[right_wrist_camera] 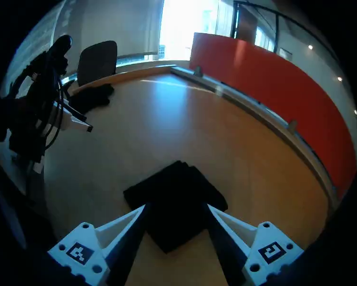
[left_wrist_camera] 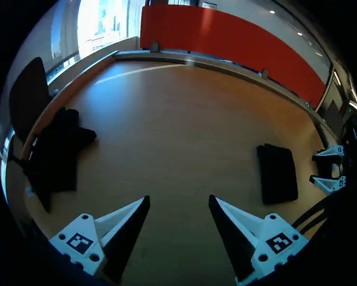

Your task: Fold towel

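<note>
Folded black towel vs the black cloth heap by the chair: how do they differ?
Shape: the folded black towel is a flat, neat rectangle, while the black cloth heap is crumpled and irregular.
Place: the folded black towel lies just ahead of the open right tongs, while the black cloth heap sits at the table edge beside the chair.
Shared: both are dark, rest on the wooden table, and are ungripped.

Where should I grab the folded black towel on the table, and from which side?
Likely its near corner, coming in low from the right gripper: the folded towel lies flat on the table, so only edges offer a pinch, and that corner points between the open fingers.
</note>
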